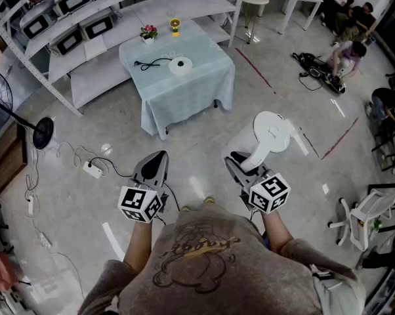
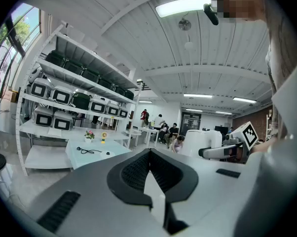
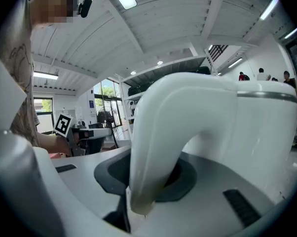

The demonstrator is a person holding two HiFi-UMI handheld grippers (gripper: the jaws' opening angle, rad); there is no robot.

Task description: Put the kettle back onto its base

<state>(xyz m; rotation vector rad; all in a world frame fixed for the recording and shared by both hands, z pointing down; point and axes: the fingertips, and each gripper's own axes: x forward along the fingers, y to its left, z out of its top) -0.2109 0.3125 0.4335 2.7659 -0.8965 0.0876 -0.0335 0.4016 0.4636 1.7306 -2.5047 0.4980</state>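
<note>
Carrying the kettle (image 1: 271,134) to the table (image 1: 184,104) looks like the step in hand. The left gripper (image 1: 156,157) is empty, jaws closed together. The base (image 1: 180,64) lies mid-table, toward the far edge, and a flower pot (image 1: 148,34) at the far left corner holds pink blooms. The right gripper (image 1: 239,161) clamps the kettle's handle, well apart from the base. Next comes walking over and lowering it squarely. The kettle's contents are unseen.

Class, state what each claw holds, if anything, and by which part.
The right claw grips the white kettle by its handle. The left claw is shut on nothing.
</note>
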